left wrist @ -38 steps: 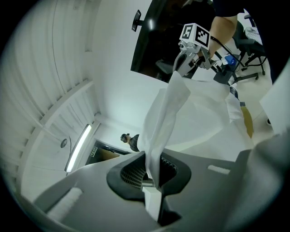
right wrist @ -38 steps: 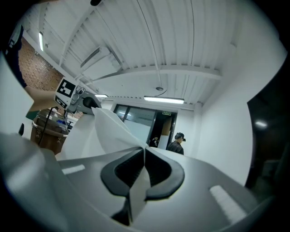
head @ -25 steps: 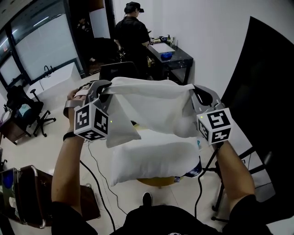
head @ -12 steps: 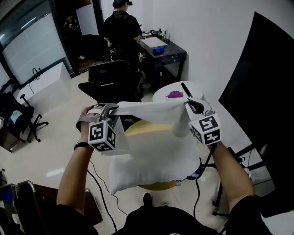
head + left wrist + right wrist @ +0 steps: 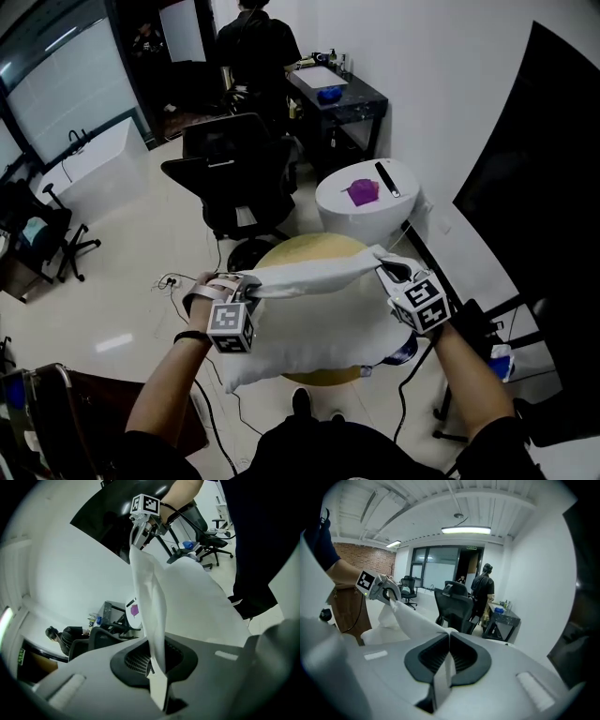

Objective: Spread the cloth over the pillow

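White cloth [image 5: 319,275] stretched out over the pillow [image 5: 309,342]
The left tool [image 5: 251,289] and right tool [image 5: 384,270] each pinch a corner of it, pillow right below both.

We have open floor [image 5: 103,309] on our left, room to swing wide. Ahead, the black office chair [image 5: 234,169] and the white round bench [image 5: 361,214] crowd just past the pillow [image 5: 309,342]; the taut cloth [image 5: 319,275] bars the way above it, and the dark panel [image 5: 553,187] hems our right.
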`<state>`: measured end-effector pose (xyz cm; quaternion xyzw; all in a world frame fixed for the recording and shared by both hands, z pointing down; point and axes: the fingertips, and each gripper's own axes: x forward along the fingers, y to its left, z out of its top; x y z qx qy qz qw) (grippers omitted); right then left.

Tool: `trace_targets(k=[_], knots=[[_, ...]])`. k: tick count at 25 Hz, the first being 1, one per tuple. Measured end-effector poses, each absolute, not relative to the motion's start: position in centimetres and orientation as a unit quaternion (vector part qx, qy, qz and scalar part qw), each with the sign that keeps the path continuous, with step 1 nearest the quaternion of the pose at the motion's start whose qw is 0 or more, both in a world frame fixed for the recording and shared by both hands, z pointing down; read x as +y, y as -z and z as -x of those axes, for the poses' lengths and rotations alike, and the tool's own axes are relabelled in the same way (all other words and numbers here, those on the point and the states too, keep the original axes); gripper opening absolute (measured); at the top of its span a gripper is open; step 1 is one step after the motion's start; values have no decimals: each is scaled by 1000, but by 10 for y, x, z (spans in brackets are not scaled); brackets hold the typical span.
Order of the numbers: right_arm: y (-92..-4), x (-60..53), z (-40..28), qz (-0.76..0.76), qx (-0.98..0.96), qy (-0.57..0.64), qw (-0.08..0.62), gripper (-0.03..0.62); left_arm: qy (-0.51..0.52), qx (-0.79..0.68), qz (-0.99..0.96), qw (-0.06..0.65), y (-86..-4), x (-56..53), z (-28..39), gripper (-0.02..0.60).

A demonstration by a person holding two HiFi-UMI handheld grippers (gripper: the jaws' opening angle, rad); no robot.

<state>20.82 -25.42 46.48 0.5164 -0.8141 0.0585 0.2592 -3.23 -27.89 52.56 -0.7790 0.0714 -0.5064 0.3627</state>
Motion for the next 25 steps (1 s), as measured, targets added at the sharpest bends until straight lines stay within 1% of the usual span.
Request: trace_targets(k=[4,10,14,16,22,25], knots=[[-493,-232,-205,-483,-826,-92,277,11,524,36,784,330,-553,-246,35,2],[-540,-196,-202,-430,-833,-127,324,11,542,1,790,288,-598,-200,39,3],[-568,-180,-204,-425,-828,-152,333,11,546,-1,794,268,-629,-182,42,9],[-580,-175,-204,-424,-825,-155,341,11,550,-7,798,248,-638,-173,43,34],[-596,-168,-202,-438,-817,-152,342,11,543,-2,818,190,-636,-155,48,188],[-596,-166,-202,-444,-814,-145,344,11,537,24,824,180,-618,-154,52,229]])
